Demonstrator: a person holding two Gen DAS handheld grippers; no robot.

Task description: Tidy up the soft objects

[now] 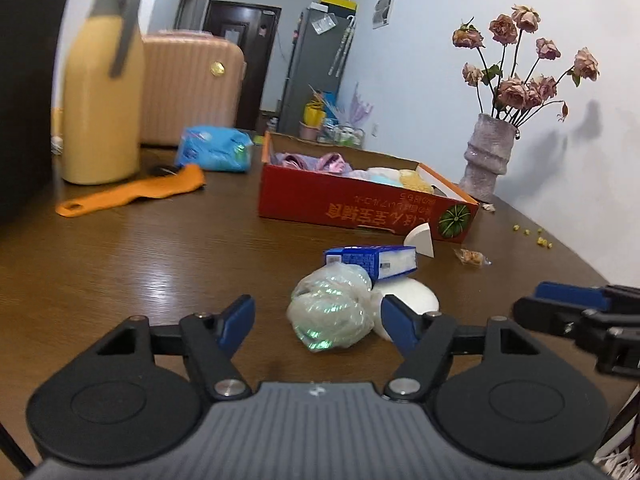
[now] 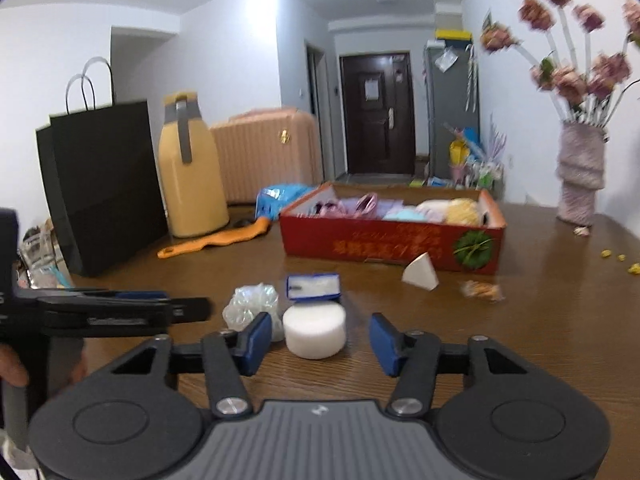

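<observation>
The wooden counter (image 2: 540, 320) carries everything here, and the red cardboard box (image 2: 392, 248) at its far side already holds a row of soft pastel pieces, so it reads as the place where the loose items belong. Well short of the box, three things sit bunched together: a crinkly plastic-wrapped bundle (image 1: 330, 310), a white round sponge puff (image 2: 315, 332) just beside it, and a small blue carton (image 2: 313, 286) behind, apparently touching both.

The left gripper (image 1: 318, 318) faces the bundle with its jaws spread wider than the wrap, pads clear of it. The right gripper (image 2: 316, 342) faces the puff, jaws partly apart and not pressing it either.

The step in hand looks like a paired pick. To do it well, each gripper should probably go low so the pads meet the sides of its item, not the top. The wrap looks slippery and may squirm, so a slow squeeze at its widest part suits it. The puff will compress; a light grip is enough. Since the items crowd each other, the left gripper's inner pad may nudge the puff, so lifting one at a time seems safer.
</observation>
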